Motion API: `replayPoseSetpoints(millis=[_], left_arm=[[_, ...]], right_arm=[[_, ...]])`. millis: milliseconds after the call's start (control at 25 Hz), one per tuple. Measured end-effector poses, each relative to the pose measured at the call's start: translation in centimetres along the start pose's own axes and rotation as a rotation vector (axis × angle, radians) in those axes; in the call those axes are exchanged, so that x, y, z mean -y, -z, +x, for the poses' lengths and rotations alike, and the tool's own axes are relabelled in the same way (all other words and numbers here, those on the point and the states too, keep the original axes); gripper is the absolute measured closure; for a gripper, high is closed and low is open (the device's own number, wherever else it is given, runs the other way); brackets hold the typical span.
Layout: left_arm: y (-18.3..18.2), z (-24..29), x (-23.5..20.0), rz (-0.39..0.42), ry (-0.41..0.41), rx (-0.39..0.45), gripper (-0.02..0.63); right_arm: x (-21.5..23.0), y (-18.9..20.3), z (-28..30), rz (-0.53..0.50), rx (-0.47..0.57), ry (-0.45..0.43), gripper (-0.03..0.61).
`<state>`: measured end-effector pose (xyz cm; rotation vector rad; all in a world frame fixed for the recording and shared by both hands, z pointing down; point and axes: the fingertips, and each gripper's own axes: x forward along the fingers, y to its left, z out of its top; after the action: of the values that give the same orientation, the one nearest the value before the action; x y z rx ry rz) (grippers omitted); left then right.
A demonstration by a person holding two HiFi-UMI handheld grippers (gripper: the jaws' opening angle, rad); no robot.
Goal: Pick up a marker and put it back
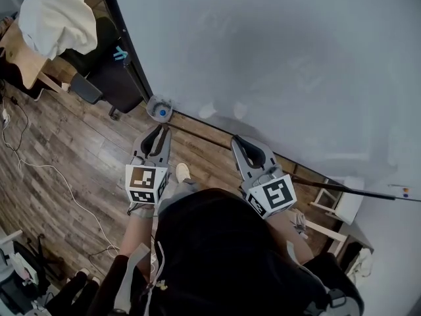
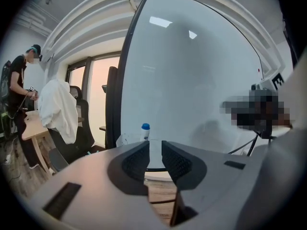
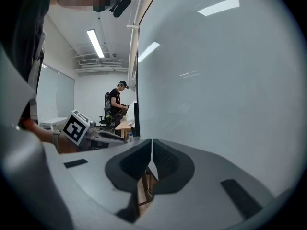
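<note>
Place: an office or meeting room
Wall: a large whiteboard (image 1: pixel 283 58) fills the upper right of the head view
Floor: wood planks (image 1: pixel 72 137), with loose cables (image 1: pixel 79 209) at the left
Furniture: a black office chair (image 1: pixel 112 78) draped with a white garment (image 1: pixel 56 18), upper left
Ceiling: strip lights (image 3: pixel 96 43)
Others: a person (image 3: pixel 115 104) stands at a far wooden counter (image 3: pixel 123 125)

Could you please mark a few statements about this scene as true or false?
The left claw holds the blue-capped marker. False: it is empty; the marker stands at the foot of the whiteboard.
A white garment hangs over a chair. True.
The right claw gapes wide. False: its jaws are together, gripping nothing.
The floor is wooden planks. True.
</note>
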<state>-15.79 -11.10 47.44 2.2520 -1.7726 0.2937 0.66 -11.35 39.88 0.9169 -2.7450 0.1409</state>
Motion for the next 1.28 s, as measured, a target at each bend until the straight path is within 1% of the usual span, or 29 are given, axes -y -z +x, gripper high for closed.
replayPoseSetpoints(millis=[200, 400, 720, 1120, 1280], left_arm=[[-0.1, 1.5, -1.7, 0.022, -0.014, 0.003, 0.540], [0.0, 2.7, -2.3, 0.045, -0.001, -0.005, 0.523], [-0.7, 3.9, -1.7, 0.063, 0.035, 0.002, 0.522], [-0.6, 3.7, -2.2, 0.105, 0.023, 0.000, 0.537], [-1.4, 3.4, -1.9, 0.113, 0.013, 0.010, 0.538]], right_arm=[[0.0, 0.2, 1.4, 0.009, -0.009, -0.010, 0.555], [-0.2, 0.5, 2.0, 0.006, -0.019, -0.007, 0.555], [0.7, 0.2, 1.6, 0.005, -0.018, 0.030, 0.555], [1.0, 0.5, 1.3, 0.011, -0.017, 0.047, 0.555], [1.1, 0.3, 0.8, 0.014, -0.007, 0.048, 0.555]])
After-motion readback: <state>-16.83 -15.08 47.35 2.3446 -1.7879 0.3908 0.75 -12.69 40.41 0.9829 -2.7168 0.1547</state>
